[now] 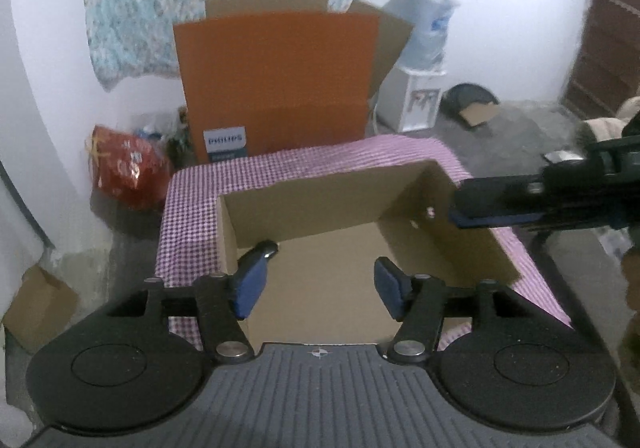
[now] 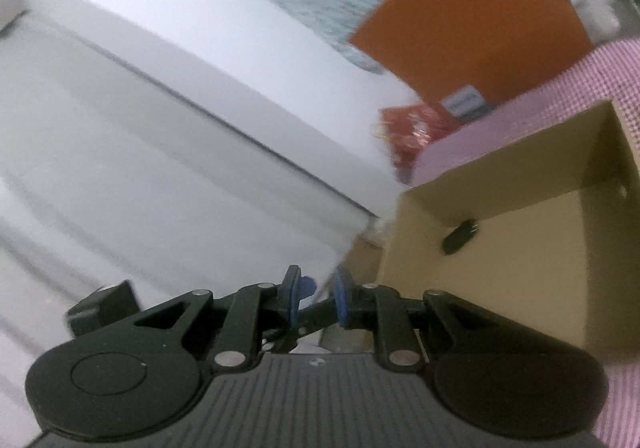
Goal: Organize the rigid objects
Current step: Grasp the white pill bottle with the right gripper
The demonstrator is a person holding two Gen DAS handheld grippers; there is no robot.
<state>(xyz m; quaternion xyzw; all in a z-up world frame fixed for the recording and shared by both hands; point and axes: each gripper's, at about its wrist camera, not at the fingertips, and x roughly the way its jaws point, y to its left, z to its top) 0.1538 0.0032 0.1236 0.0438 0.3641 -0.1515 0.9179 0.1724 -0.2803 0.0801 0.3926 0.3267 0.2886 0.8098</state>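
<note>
Cardboard box (image 1: 320, 268) on checked cloth (image 1: 304, 162); black object (image 1: 264, 248) already dropped near far-left corner. Left gripper (image 1: 318, 286) half-open, empty; right gripper (image 2: 316, 300) nearly closed, empty.

Small black oblong object (image 2: 460, 236) lying in open cardboard box (image 1: 404, 204), near back-left corner.

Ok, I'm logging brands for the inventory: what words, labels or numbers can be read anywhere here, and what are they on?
"PHILIPS": on the blue and white label at the lower left of the orange carton.
Smaller print under that word: too blurred to read.
Blue marking on the water bottle: too blurred to read.
Pattern on the red bag: no legible text.
Open cardboard box: no print visible.
</note>
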